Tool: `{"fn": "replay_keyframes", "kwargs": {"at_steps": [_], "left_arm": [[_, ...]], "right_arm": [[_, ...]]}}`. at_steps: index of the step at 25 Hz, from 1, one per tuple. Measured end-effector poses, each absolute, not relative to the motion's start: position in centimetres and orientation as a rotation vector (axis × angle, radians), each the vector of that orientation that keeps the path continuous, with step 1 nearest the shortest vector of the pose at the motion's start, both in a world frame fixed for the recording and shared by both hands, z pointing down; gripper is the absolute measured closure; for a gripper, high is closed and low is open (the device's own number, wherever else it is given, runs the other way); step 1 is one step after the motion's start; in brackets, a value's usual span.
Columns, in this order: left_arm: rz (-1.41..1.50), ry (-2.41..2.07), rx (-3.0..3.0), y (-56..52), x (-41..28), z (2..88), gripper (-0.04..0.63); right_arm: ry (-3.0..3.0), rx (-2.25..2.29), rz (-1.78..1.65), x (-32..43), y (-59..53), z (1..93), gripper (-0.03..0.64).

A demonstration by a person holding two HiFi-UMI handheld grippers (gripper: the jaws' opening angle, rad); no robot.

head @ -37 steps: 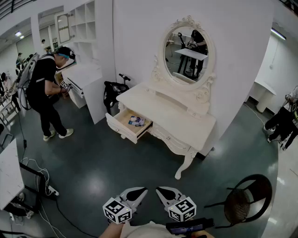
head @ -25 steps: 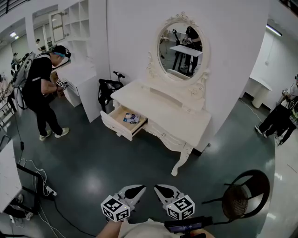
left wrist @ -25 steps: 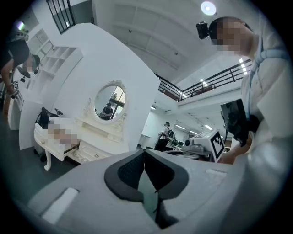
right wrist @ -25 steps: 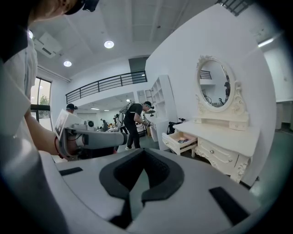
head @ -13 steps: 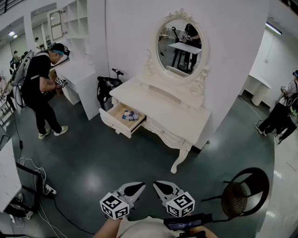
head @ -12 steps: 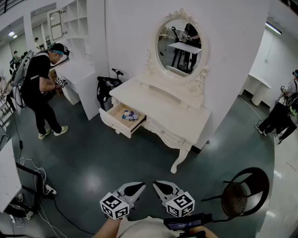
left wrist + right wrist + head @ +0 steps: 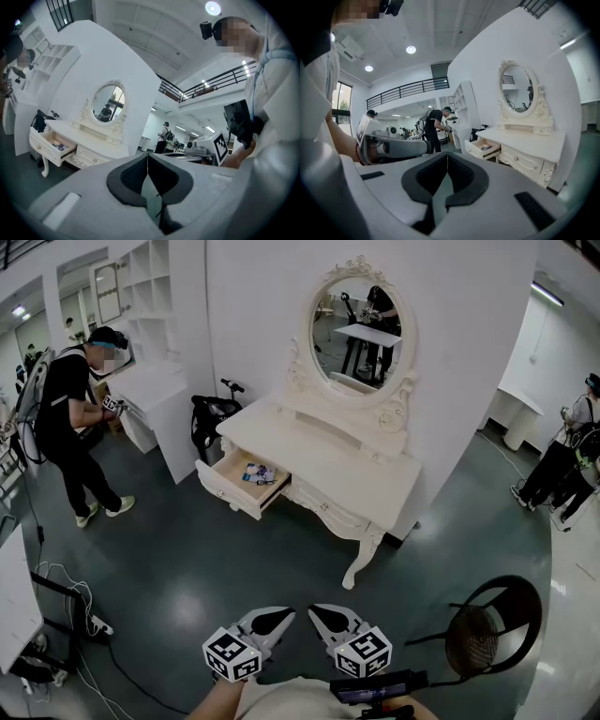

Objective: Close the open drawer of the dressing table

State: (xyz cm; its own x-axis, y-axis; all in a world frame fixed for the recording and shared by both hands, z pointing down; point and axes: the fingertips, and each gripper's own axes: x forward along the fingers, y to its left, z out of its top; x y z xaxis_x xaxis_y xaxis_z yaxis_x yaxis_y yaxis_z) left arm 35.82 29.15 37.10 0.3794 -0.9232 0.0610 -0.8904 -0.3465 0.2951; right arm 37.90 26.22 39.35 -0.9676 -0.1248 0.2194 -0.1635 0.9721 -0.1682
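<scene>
A cream dressing table (image 7: pixel 328 457) with an oval mirror (image 7: pixel 352 322) stands against the white wall. Its left drawer (image 7: pixel 242 482) is pulled out, with small items inside. The same table (image 7: pixel 89 140) and open drawer (image 7: pixel 52 146) show in the left gripper view, and the table (image 7: pixel 529 146) and drawer (image 7: pixel 483 148) in the right gripper view. My left gripper (image 7: pixel 278 619) and right gripper (image 7: pixel 322 618) hang side by side at the bottom of the head view, far from the table. Both are shut with nothing between the jaws.
A dark round chair (image 7: pixel 492 626) stands at the right. A person (image 7: pixel 70 423) works at a white cabinet (image 7: pixel 164 409) on the left. A black bag (image 7: pixel 211 420) sits beside the table. Cables (image 7: pixel 70 610) lie on the floor at the left. More people (image 7: pixel 562 460) stand far right.
The view has drifted slightly toward the dressing table, which now sits a little further left in the picture. Both grippers keep the same place and stay shut.
</scene>
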Motion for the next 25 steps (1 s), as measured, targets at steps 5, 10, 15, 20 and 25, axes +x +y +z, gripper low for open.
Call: {"fn": "replay_keyframes", "kwargs": {"at_steps": [5,10,15,20,25], "left_arm": [[-0.167,-1.603,2.359,29.2,35.8,37.4,0.586],[-0.166,-1.607,2.351,29.2,35.7,37.6,0.586],[-0.173,-1.617,2.34,29.3,35.3,37.7,0.586],[-0.179,-1.635,2.325,29.1,35.1,37.8,0.586],[-0.197,-1.655,2.316,29.2,34.5,37.8,0.586]], "right_arm": [[-2.917,0.216,0.276,37.8,26.2,39.8,0.6],[-2.91,0.213,0.285,37.8,26.1,39.8,0.6],[-2.908,0.206,0.287,37.3,26.2,39.8,0.6],[-2.911,0.179,0.278,37.2,26.1,39.9,0.6],[-2.889,0.178,0.277,36.8,25.7,40.4,0.6]]}}
